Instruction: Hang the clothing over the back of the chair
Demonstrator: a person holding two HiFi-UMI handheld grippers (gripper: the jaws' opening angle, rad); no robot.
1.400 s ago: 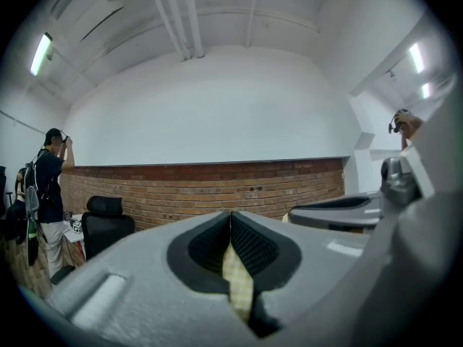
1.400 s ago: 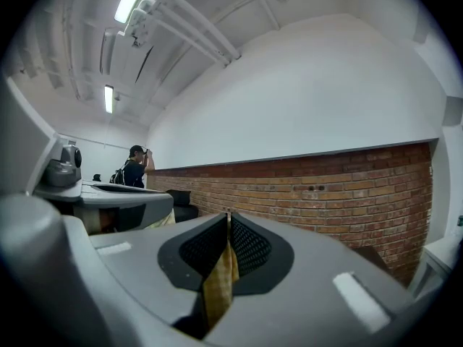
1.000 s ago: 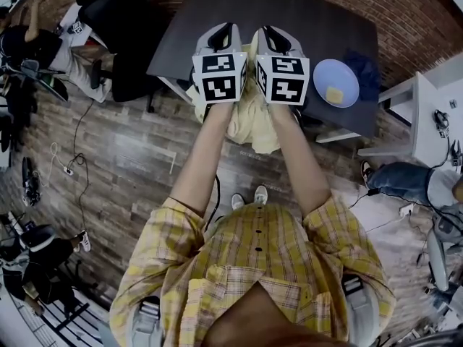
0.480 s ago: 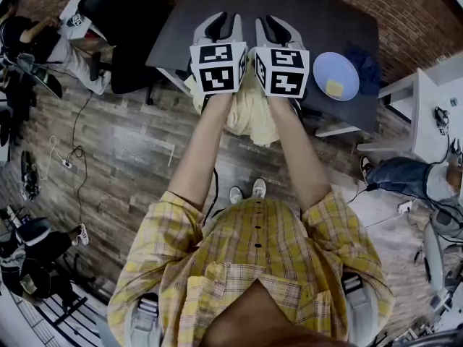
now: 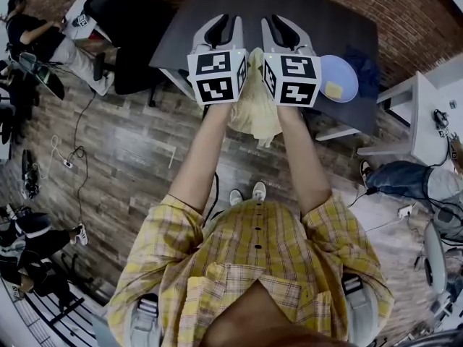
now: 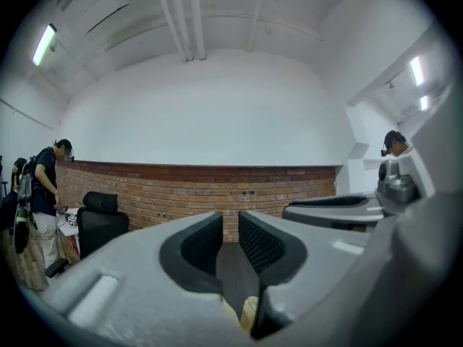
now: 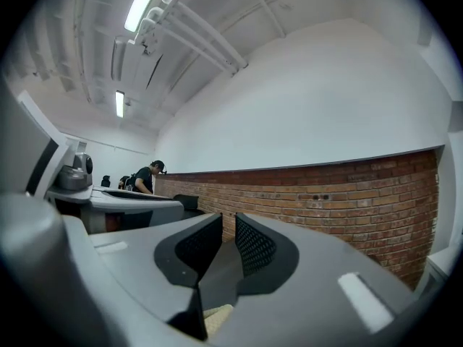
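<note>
A pale yellow piece of clothing [image 5: 255,110] hangs bunched between my two grippers, above the wooden floor and just in front of the dark table [image 5: 325,13]. My left gripper [image 5: 224,22] is shut on the clothing's upper edge, and the cloth [image 6: 246,316] shows at the root of its jaws. My right gripper [image 5: 278,22] is shut on it as well, with the cloth [image 7: 217,316] wedged low between its jaws. Both point forward at a brick wall. A black office chair [image 5: 123,20] stands to the left of the table.
A blue plate [image 5: 336,78] with a small yellow thing and a dark blue cloth [image 5: 365,67] lie on the table's right end. A white desk [image 5: 427,114] stands at the right. People sit at the far left [image 5: 43,42] and right [image 5: 412,183]. Cables run over the floor.
The two grippers have drawn slightly apart and moved a little forward over the table edge. The clothing now shows between the marker cubes, and its lower end hangs a bit higher.
</note>
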